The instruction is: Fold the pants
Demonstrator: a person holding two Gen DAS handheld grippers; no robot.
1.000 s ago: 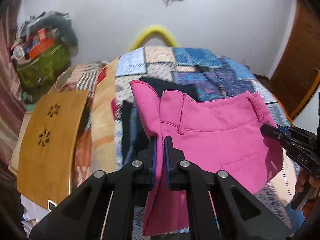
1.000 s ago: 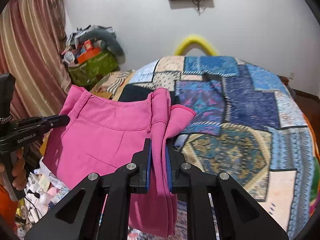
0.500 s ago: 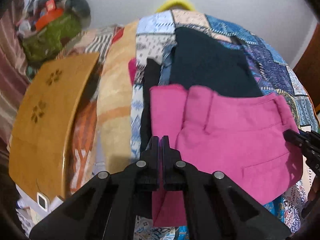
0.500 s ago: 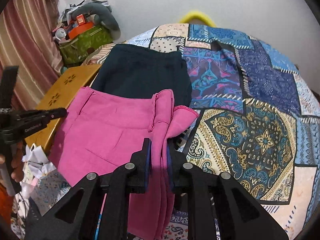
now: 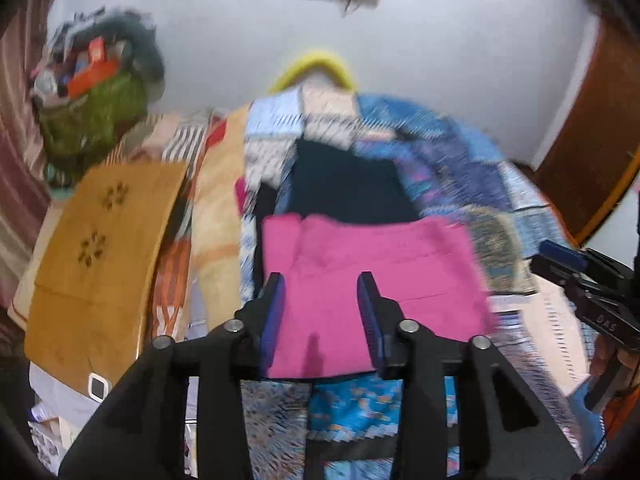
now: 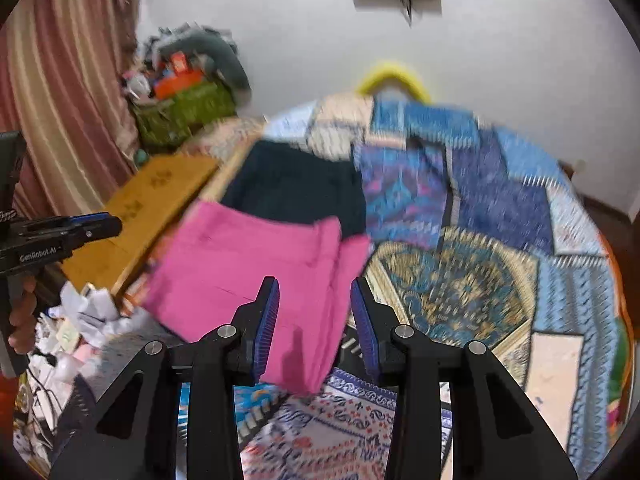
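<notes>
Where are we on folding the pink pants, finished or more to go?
Done: the pink pants lie folded on the patchwork bedspread, beside a folded dark garment. In hand: nothing; the left tongs and right tongs are both open with the cloth free between them. Left: perhaps squaring the flap that sticks out on the right edge; motion blur hides finer detail.

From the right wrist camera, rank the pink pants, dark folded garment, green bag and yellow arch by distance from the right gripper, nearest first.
1. pink pants: lying just ahead of the open right gripper.
2. dark folded garment: on the quilt, behind the pants.
3. green bag: far left, by the wall.
4. yellow arch: past the bed's far edge.
</notes>
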